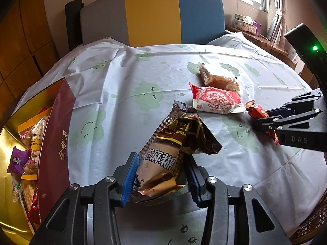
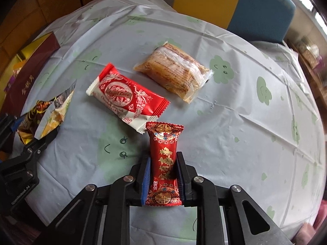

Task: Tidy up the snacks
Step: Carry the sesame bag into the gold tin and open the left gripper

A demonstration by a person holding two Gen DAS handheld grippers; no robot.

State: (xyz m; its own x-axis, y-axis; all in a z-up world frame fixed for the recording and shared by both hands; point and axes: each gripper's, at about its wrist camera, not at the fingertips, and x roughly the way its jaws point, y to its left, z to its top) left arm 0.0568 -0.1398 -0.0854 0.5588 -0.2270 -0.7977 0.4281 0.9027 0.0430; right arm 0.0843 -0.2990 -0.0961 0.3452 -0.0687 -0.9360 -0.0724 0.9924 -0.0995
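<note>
Jaws tight on sesame packet (image 1: 163,159), red candy (image 2: 163,163).

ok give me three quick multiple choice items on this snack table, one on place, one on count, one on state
1. Where is the red and gold gift box?
A. on the chair
B. at the table's left edge, beside the left tongs
C. under the right tongs

2. How many packets lie loose on the tablecloth, held by neither tongs?
A. two
B. four
C. none

3. What state are the right tongs in?
A. open over the table
B. shut on nothing
C. shut on the red candy packet

Answers:
1 B, the box with snacks inside sits left of the black sesame paste sachet that the left tongs hold.
2 A, only the Angel Love chocolate roll and the orange cake packet lie free.
3 C, both pads press the packet's sides.
</note>
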